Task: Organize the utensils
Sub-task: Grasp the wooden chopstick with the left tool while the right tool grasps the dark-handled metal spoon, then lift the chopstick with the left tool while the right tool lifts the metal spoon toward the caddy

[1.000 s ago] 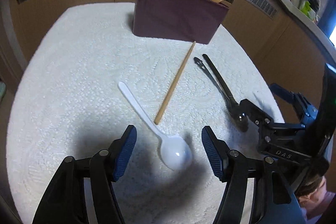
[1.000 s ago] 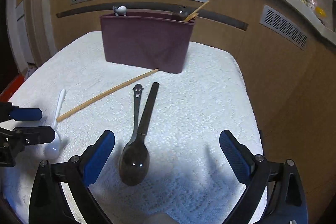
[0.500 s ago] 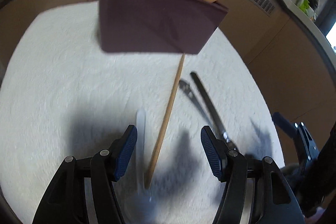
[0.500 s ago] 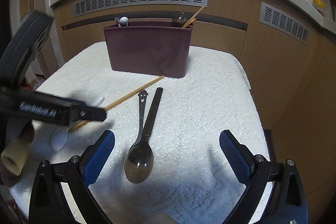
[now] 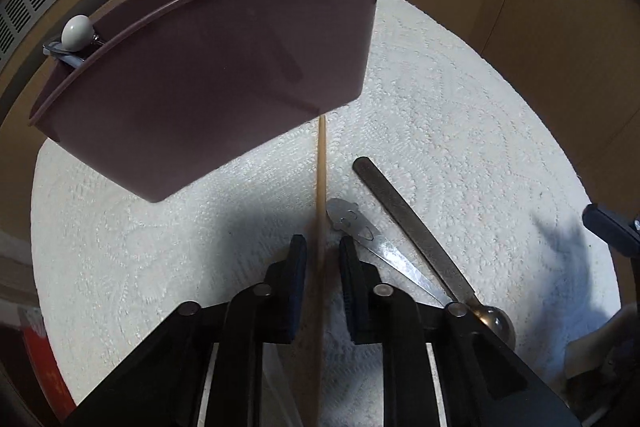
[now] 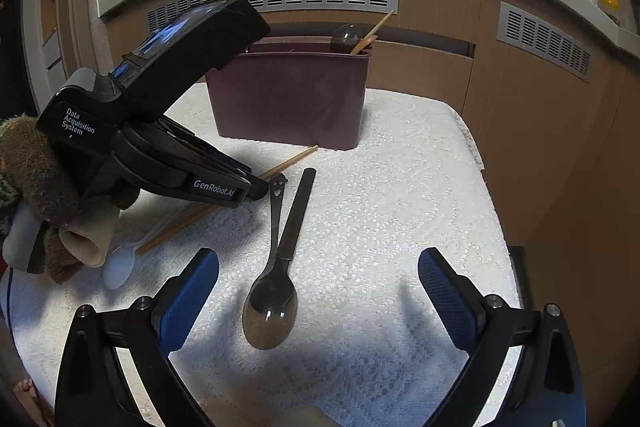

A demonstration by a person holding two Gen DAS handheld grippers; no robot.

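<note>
A wooden chopstick (image 5: 321, 195) lies on the white cloth, its far tip at the maroon utensil holder (image 5: 216, 67). My left gripper (image 5: 322, 255) straddles the chopstick with its jaws narrowed around it, a small gap on each side. It also shows in the right wrist view (image 6: 256, 191), low over the chopstick (image 6: 292, 159). A metal spoon (image 6: 272, 303) and a dark flat utensil (image 6: 297, 211) lie side by side in front of my right gripper (image 6: 318, 291), which is wide open and empty. A white plastic spoon (image 6: 120, 267) lies at the left.
The maroon holder (image 6: 288, 95) stands at the back of the white cloth (image 6: 400, 207) and holds a ladle and wooden utensils (image 6: 360, 35). Wooden cabinet fronts with vents rise behind. The table edge runs close on the right.
My left gripper moved forward past the white spoon, came down over the chopstick and narrowed its jaws around it. The right gripper pulled back slightly and stays open.
</note>
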